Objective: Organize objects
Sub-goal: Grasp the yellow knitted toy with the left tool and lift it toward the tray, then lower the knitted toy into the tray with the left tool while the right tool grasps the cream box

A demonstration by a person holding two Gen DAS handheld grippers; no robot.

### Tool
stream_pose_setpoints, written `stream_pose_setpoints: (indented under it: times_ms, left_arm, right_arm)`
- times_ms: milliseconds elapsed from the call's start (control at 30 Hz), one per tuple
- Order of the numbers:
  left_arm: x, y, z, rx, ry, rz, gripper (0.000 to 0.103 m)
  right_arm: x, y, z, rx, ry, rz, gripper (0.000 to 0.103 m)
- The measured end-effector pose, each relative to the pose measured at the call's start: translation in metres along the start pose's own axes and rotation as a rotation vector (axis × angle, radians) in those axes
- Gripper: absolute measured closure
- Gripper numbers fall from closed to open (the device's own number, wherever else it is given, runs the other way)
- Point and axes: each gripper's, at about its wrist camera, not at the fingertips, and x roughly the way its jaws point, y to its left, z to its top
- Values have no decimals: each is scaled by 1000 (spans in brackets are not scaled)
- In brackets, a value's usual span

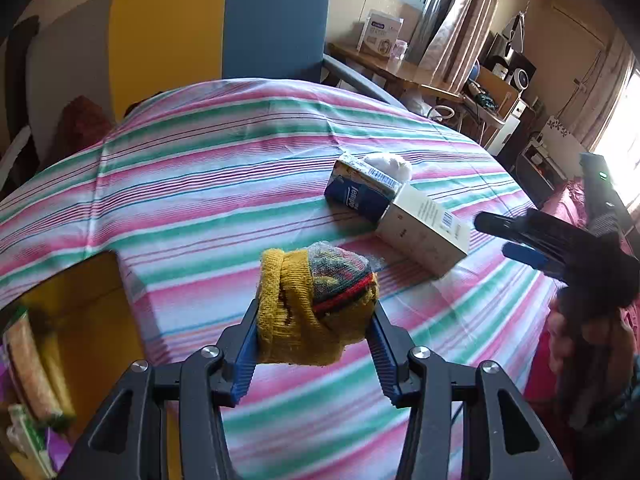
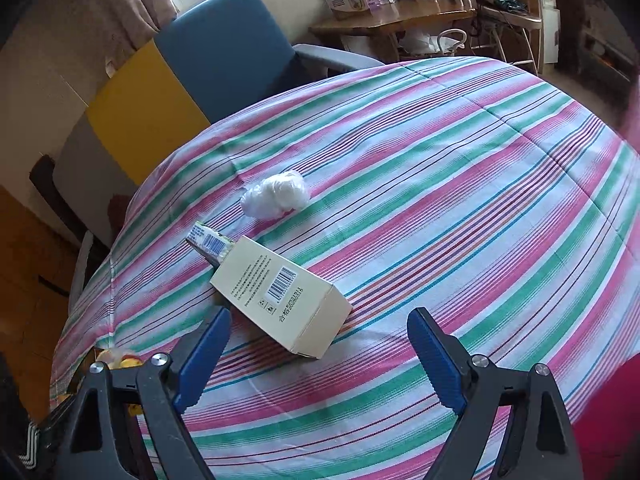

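My left gripper (image 1: pixel 314 326) is shut on a rolled yellow sock bundle (image 1: pixel 316 304) with red and dark stripes, held above the striped cloth (image 1: pixel 200 184). Further right on the cloth lie a cream carton (image 1: pixel 424 232), a blue tissue pack (image 1: pixel 358 192) and a white crumpled plastic bag (image 1: pixel 390 164). In the right wrist view my right gripper (image 2: pixel 320 328) stands open just before the cream carton (image 2: pixel 280 296), nothing between its fingers. Behind the carton are the blue pack (image 2: pixel 210 242) and the white bag (image 2: pixel 276 196). The right gripper (image 1: pixel 508 236) also shows at the right of the left wrist view.
A yellow cardboard box (image 1: pixel 76 320) holding packets sits at the cloth's left edge. A blue and yellow chair (image 1: pixel 224 28) stands behind the table. A wooden desk (image 2: pixel 392 20) with boxes lies beyond. A person's hand (image 1: pixel 576 344) holds the right gripper.
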Motion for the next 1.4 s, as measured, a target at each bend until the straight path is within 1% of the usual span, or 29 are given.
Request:
stream_pose_setpoints:
  times_ms: [167, 233, 267, 333, 367, 433, 533, 633, 733, 767, 800, 833, 867, 933, 1033, 1167, 1200, 1300, 1400]
  left_arm:
    - [-38, 8, -25, -9, -37, -10, 53]
    - [-51, 13, -33, -12, -50, -12, 53]
    - [-58, 16, -38, -13, -59, -10, 53]
    - [-68, 22, -45, -22, -67, -11, 53]
    - [-73, 26, -49, -31, -72, -13, 53]
    - [-82, 34, -55, -49, -83, -9, 53]
    - [-94, 45, -64, -79, -95, -5, 53]
    - [-104, 55, -73, -106, -99, 4, 53]
    - [-113, 67, -81, -129, -104, 15, 53]
    - [-117, 71, -84, -138, -108, 19, 53]
    - [-121, 75, -88, -148, -114, 22, 53]
    - [-125, 78, -91, -160, -120, 23, 53]
    - [-131, 85, -95, -182, -128, 24, 53]
    - [-140, 97, -102, -213, -141, 35, 53]
    - [-160, 124, -117, -274, -163, 84, 53]
    - [-191, 165, -143, -372, -197, 174, 53]
    - [-200, 175, -151, -397, -207, 200, 53]
    - [-221, 196, -174, -462, -234, 254, 53]
    - [-228, 202, -192, -492, -239, 256, 53]
  right_arm:
    - [3, 9, -3, -56, 14, -21, 12]
    - [4, 18, -2, -102, 34, -35, 12]
    - [4, 26, 0, -142, 40, -44, 12]
    - [4, 48, 4, -296, 50, -77, 12]
    - [5, 60, 6, -381, 42, -109, 12]
    - [13, 73, 11, -478, 54, -147, 12]
    - [34, 83, 17, -552, 121, -174, 11]
    - [58, 89, 19, -608, 174, -219, 10]
    - [76, 89, 18, -619, 214, -231, 10]
    - [81, 89, 17, -621, 226, -232, 16]
    - [83, 88, 14, -620, 233, -238, 24]
    - [83, 87, 12, -615, 233, -247, 42]
    - [80, 87, 8, -604, 230, -230, 53]
    - [71, 90, -2, -589, 229, -192, 53]
    - [58, 93, -29, -608, 247, -141, 53]
    - [40, 96, -61, -576, 279, -42, 53]
    - [37, 98, -68, -584, 273, -35, 53]
    - [34, 102, -81, -612, 257, -52, 53]
    - [34, 104, -84, -622, 246, -63, 53]
